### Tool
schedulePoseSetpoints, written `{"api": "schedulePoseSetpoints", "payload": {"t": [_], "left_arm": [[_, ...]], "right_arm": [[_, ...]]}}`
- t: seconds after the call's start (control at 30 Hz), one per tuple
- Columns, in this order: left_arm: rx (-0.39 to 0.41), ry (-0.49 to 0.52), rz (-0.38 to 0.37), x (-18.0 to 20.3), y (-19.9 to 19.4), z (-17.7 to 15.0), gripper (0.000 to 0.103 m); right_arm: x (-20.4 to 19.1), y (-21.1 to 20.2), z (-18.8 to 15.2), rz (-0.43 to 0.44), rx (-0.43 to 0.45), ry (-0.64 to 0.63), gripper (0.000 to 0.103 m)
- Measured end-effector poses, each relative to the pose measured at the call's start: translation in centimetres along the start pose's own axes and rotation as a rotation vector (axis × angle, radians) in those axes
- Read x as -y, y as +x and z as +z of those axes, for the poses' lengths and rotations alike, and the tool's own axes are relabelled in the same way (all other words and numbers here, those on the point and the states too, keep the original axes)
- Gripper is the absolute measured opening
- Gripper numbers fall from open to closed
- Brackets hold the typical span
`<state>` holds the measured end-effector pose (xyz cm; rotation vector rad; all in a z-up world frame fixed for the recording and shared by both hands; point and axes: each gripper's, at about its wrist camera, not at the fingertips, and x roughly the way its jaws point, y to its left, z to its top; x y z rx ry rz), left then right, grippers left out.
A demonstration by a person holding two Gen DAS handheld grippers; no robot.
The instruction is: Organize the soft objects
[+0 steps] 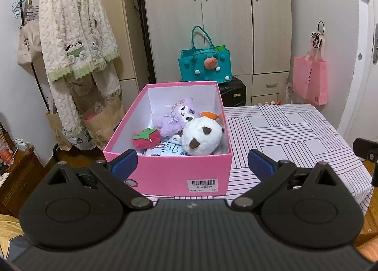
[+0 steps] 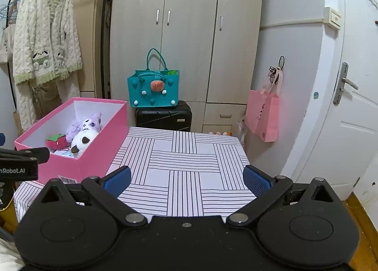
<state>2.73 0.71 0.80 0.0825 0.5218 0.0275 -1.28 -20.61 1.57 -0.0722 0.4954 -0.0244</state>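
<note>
A pink box [image 1: 179, 171] stands on the left of the striped table [image 1: 295, 129]. Inside lie a white plush with brown spots [image 1: 200, 137], a purple plush [image 1: 174, 117], a red strawberry plush [image 1: 146, 138] and a packet of tissues [image 1: 165, 149]. My left gripper [image 1: 192, 162] is open and empty, just in front of the box's near wall. My right gripper [image 2: 186, 177] is open and empty above the table's near edge, to the right of the box [image 2: 94, 152]. The plushes also show in the right wrist view [image 2: 82, 138].
A teal felt bag [image 2: 153, 89] sits on a black suitcase [image 2: 163, 117] before the wardrobe [image 2: 184, 34]. A pink bag [image 2: 262, 115] hangs on the wall by the door [image 2: 342, 105]. A fluffy robe [image 1: 75, 34] hangs on a rack at left, paper bags [image 1: 104, 117] below.
</note>
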Motion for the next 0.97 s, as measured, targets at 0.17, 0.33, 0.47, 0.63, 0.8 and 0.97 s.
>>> {"api": "schedulePoseSetpoints", "payload": {"t": [0.17, 0.33, 0.47, 0.63, 0.8, 0.97], "left_arm": [[0.002, -0.002, 0.002, -0.06, 0.09, -0.07, 0.101], [0.0, -0.014, -0.008, -0.29, 0.14, -0.14, 0.101], [-0.007, -0.017, -0.016, -0.4, 0.27, -0.17, 0.101], [-0.012, -0.014, -0.026, -0.36, 0.3, -0.14, 0.101], [-0.017, -0.009, -0.022, -0.31, 0.35, -0.18, 0.101], [-0.027, 0.025, 0.016, -0.11, 0.9, -0.42, 0.101]], "right_arm": [[-0.09, 0.2, -0.22, 0.003, -0.003, 0.006, 0.102], [-0.11, 0.43, -0.22, 0.003, -0.008, 0.008, 0.102], [-0.15, 0.46, -0.26, 0.002, -0.007, 0.005, 0.102], [-0.23, 0.47, -0.35, 0.0, -0.009, 0.004, 0.102], [-0.18, 0.67, -0.4, -0.001, -0.015, 0.004, 0.102], [-0.07, 0.87, -0.44, 0.002, -0.019, 0.004, 0.102]]}}
